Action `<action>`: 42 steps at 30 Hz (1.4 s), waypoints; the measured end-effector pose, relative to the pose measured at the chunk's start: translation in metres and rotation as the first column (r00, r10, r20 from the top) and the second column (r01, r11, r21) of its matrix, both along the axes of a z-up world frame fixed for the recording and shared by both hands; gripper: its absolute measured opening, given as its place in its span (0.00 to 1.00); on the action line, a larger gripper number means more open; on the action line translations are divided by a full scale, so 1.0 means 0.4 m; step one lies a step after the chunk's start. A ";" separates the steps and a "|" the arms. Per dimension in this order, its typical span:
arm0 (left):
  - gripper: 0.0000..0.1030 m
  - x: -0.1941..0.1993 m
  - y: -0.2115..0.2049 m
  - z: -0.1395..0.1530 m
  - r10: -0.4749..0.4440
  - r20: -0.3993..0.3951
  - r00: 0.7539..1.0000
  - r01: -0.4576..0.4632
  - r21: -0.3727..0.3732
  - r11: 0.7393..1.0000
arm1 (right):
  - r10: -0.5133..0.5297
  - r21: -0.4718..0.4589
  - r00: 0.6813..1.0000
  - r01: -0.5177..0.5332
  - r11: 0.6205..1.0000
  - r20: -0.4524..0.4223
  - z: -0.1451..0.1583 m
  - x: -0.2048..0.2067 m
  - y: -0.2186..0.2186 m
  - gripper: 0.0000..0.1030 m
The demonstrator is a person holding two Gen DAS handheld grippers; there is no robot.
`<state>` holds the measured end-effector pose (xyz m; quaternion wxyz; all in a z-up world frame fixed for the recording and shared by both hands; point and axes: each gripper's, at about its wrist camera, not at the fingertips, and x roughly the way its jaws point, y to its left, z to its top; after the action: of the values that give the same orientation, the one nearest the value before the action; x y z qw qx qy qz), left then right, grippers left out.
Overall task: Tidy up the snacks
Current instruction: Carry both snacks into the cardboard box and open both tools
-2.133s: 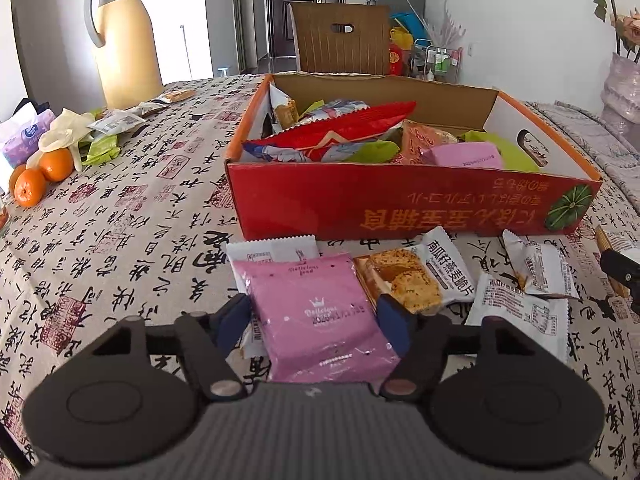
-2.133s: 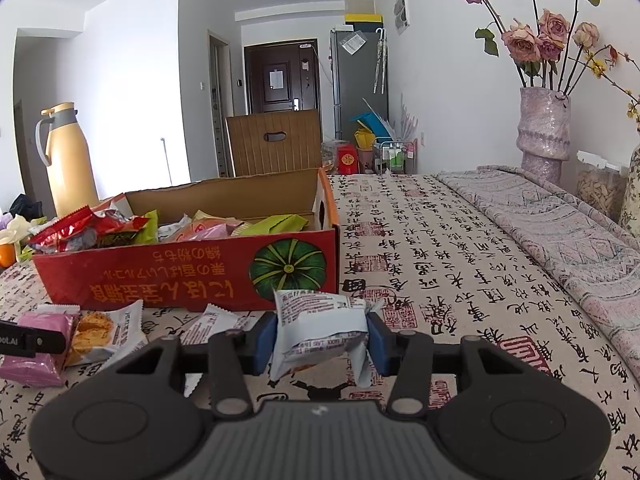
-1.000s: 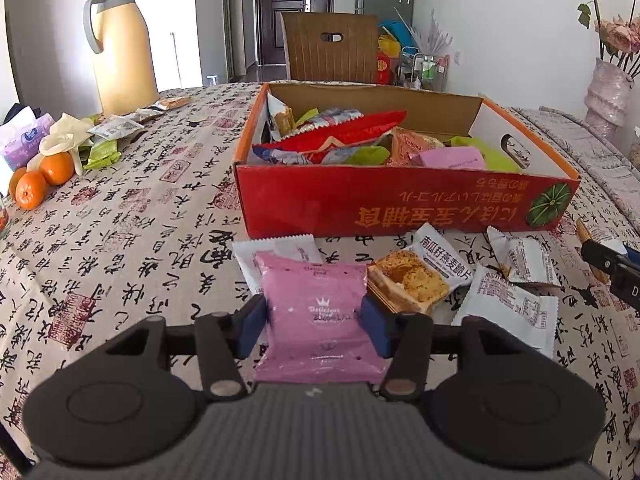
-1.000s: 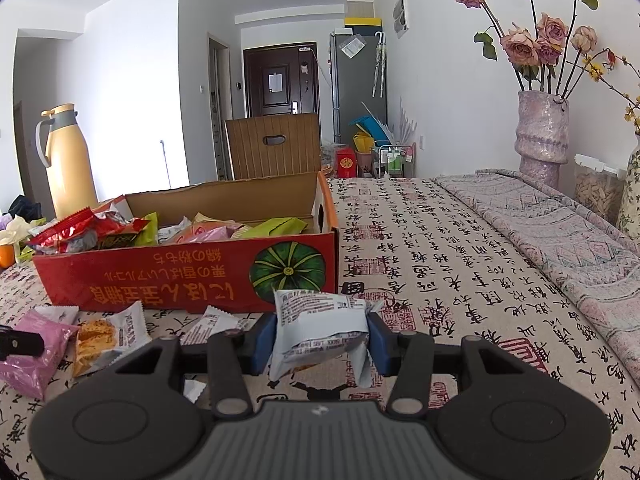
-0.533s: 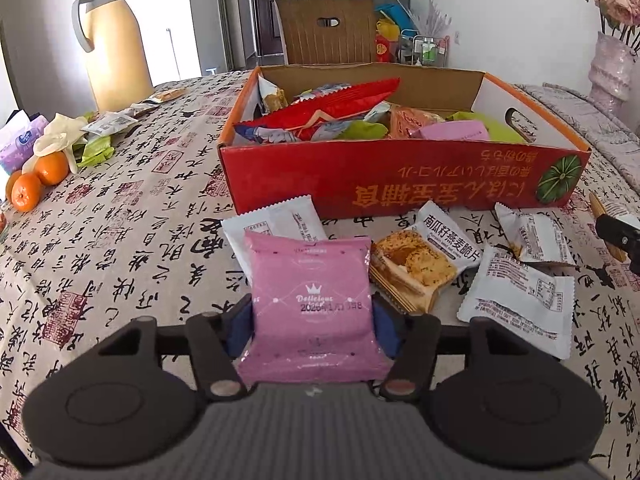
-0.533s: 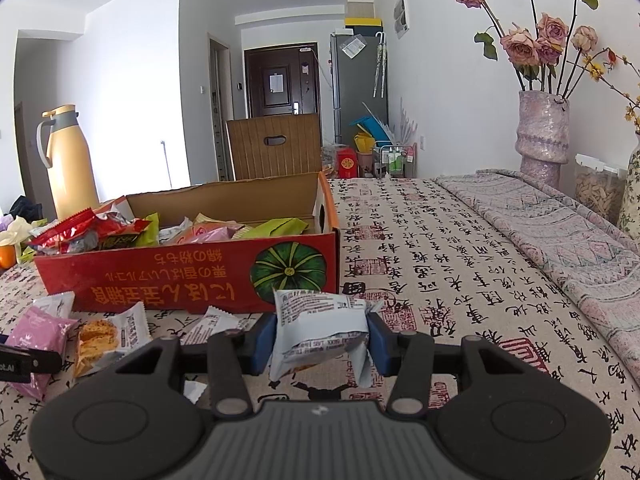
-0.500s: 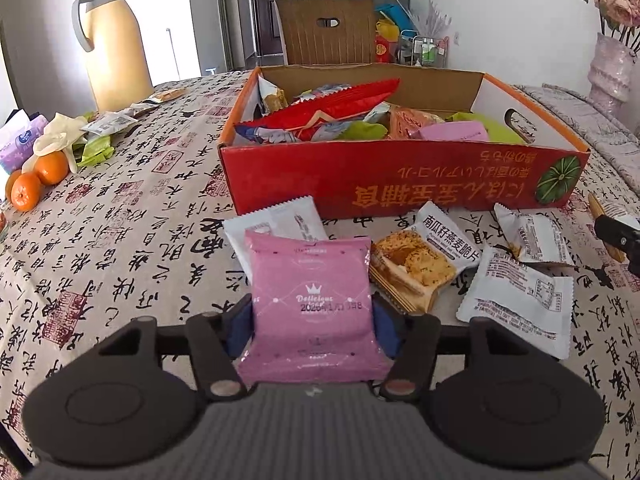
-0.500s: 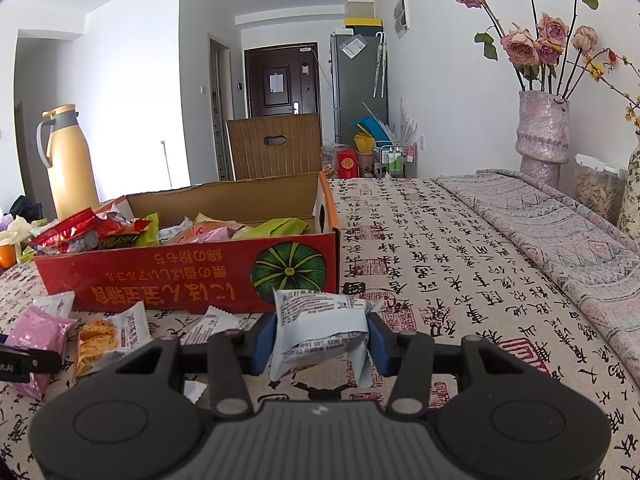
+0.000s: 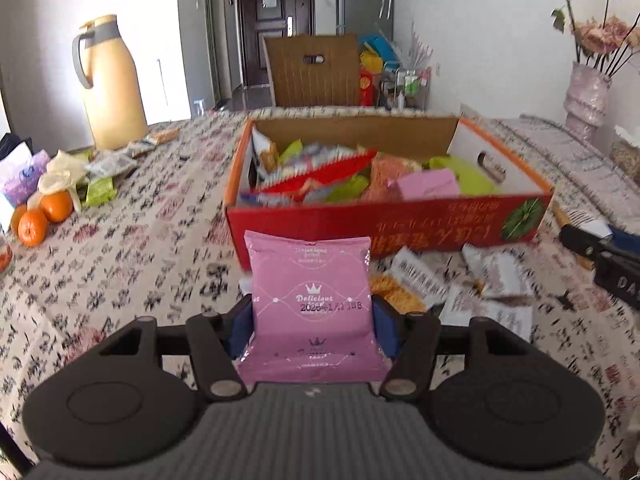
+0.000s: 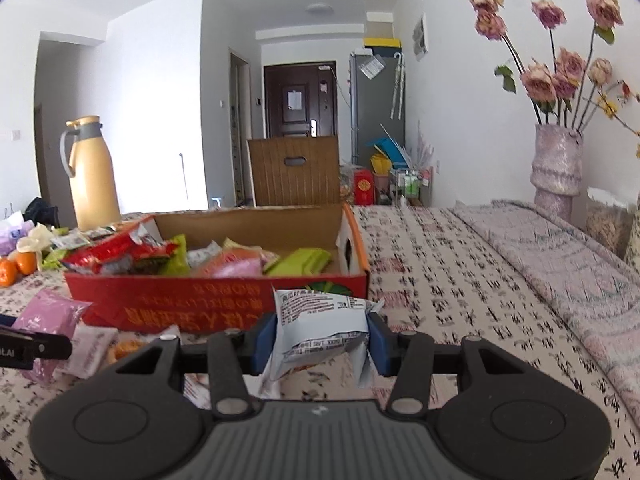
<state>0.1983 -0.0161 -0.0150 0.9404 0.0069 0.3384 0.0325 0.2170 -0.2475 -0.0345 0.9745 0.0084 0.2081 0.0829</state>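
We work over a table (image 9: 132,248) draped in a calligraphy-print cloth, and the red cardboard box (image 9: 400,224) sits toward its far middle, already heaped with packets. Its walls look stiff enough to take a drop from above.

Our left gripper (image 9: 313,322) is clamped on the pink snack packet (image 9: 310,300), pinching it by its two side edges, lifted clear of the cloth just before the box's near wall. It is a puffy, light, glossy pillow pack; we judge it slippery and its contents crushable, so the side seams suit it best.

Our right gripper (image 10: 322,338) is clamped on a white snack packet (image 10: 320,328), held above the cloth near the box's right front corner. Its film crumples between the pads, soft and nearly weightless.

Loose packets (image 9: 492,280) lie along the box's near wall; they seem equally flimsy, though blur hides detail.
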 end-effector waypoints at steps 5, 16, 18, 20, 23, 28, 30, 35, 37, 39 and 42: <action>0.60 0.020 0.000 0.060 -0.008 0.063 0.998 0.009 -0.013 1.000 | 0.028 0.002 0.999 -0.028 1.000 0.026 0.034 0.013 0.028 0.46; 0.60 0.142 0.002 0.154 0.003 0.168 0.986 0.003 -0.034 0.999 | 0.065 0.009 0.995 -0.066 0.998 0.071 0.108 0.087 0.093 0.46; 0.60 0.174 0.005 0.160 0.009 0.169 0.986 -0.002 -0.042 0.999 | 0.064 0.009 0.995 -0.065 0.998 0.076 0.118 0.104 0.100 0.46; 0.60 0.201 0.009 0.165 0.020 0.169 0.985 -0.012 -0.046 0.999 | 0.061 0.010 0.995 -0.062 0.998 0.080 0.128 0.125 0.108 0.46; 0.60 0.244 0.017 0.167 0.032 0.176 0.984 -0.024 -0.047 0.999 | 0.054 0.011 0.996 -0.055 0.998 0.075 0.135 0.162 0.121 0.46; 0.60 0.308 0.028 0.147 0.051 0.172 0.984 -0.045 -0.041 0.998 | 0.049 0.003 0.997 -0.049 0.999 0.057 0.131 0.226 0.148 0.46; 0.60 0.330 0.035 0.132 0.061 0.163 0.985 -0.055 -0.045 0.997 | 0.047 0.002 0.998 -0.047 0.999 0.048 0.121 0.252 0.161 0.46; 0.60 0.360 0.060 0.087 0.082 0.141 0.987 -0.075 -0.057 0.996 | 0.037 0.009 0.999 -0.037 0.999 0.025 0.085 0.296 0.177 0.46; 0.60 0.362 0.068 0.074 0.087 0.141 0.986 -0.078 -0.064 0.995 | 0.039 0.006 0.999 -0.039 0.999 0.020 0.067 0.303 0.182 0.46; 0.60 0.364 0.072 0.065 0.085 0.143 0.986 -0.076 -0.065 0.995 | 0.042 0.003 0.999 -0.042 0.999 0.010 0.049 0.306 0.184 0.46; 0.60 0.364 0.076 0.058 0.074 0.145 0.987 -0.064 -0.071 0.995 | 0.049 0.010 0.999 -0.049 0.999 -0.005 0.033 0.310 0.183 0.47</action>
<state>0.3437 0.0143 0.0084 0.9608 -0.0385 0.2690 0.0541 0.3409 -0.1741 -0.0213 0.9716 0.0080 0.2106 0.1079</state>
